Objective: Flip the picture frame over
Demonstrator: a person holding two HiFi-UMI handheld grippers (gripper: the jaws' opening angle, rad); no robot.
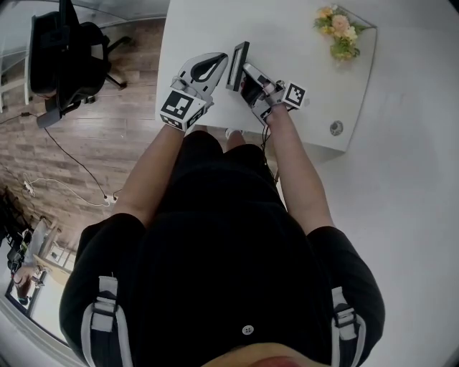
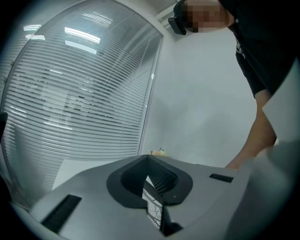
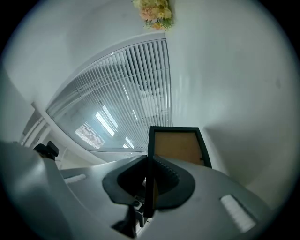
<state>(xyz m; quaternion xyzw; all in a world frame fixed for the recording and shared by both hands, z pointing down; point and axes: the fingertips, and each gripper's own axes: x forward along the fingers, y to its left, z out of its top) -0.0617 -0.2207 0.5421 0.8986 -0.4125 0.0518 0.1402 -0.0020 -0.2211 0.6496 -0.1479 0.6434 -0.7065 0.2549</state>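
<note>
Picture frame [image 1: 237, 66] well apart from flowers [image 1: 338, 32]

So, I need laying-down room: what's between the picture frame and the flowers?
Head view shows only bare table between picture frame and flowers.

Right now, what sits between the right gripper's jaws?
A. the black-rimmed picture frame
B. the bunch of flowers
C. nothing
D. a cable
A: in the right gripper view the right gripper is clamped on the edge of the picture frame, whose brown back shows just past the jaws. The flowers stand well beyond it, untouched.
</note>
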